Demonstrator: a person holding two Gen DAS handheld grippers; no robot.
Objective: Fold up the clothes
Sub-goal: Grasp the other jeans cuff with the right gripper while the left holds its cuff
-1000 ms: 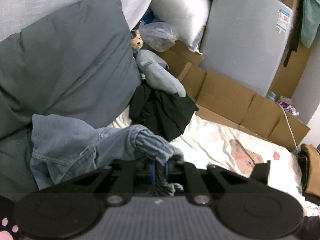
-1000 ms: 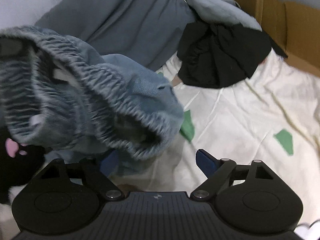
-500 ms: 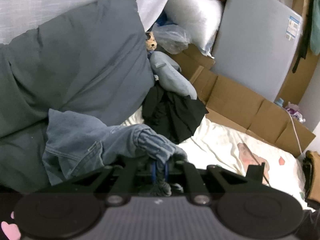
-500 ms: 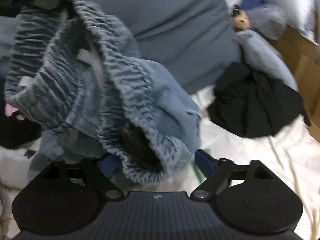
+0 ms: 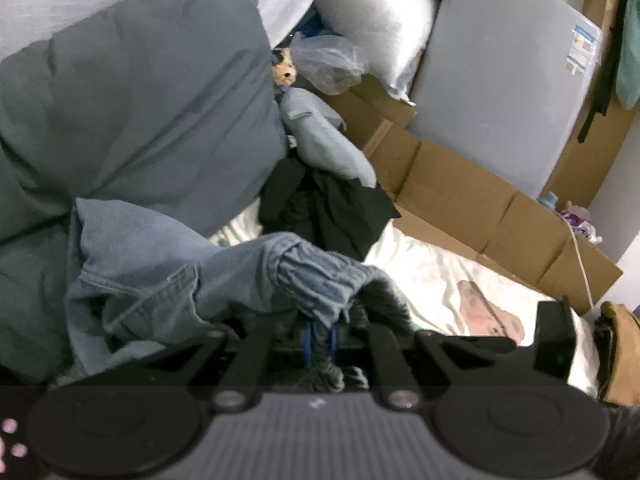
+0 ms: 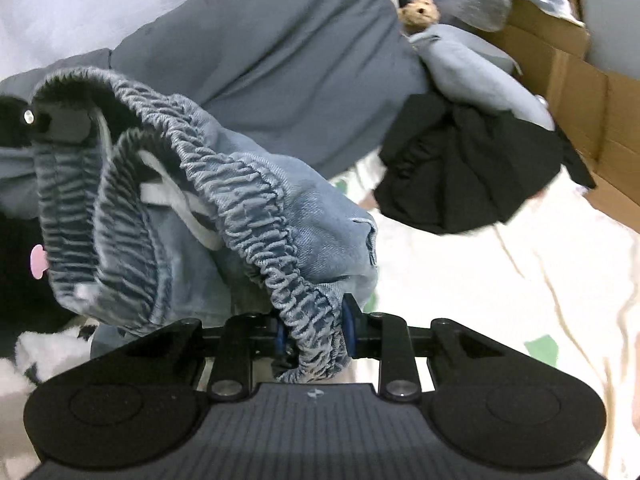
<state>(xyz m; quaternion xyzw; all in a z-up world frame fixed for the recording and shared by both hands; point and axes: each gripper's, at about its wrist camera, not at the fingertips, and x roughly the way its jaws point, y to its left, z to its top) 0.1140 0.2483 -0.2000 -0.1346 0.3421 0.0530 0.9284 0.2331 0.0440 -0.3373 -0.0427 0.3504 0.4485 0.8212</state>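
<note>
Bed (image 6: 500,288): white sheet, carries all.
Jeans (image 5: 160,276): lifted off bed between claws; soft, limp denim, moderately heavy, will sag.
Waistband (image 6: 248,184): elastic, bunchy, best hold.
Left claw (image 5: 319,338): clenched on waistband.
Right claw (image 6: 314,330): closing, waistband between pads.

Matt, ruched denim shorts (image 6: 248,216)

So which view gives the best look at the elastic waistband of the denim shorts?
The right wrist view: the gathered waistband loops across the frame, drawstring visible, with the right tongs closing on it. The left wrist view shows only a bunched section pinched in the left tongs.
</note>
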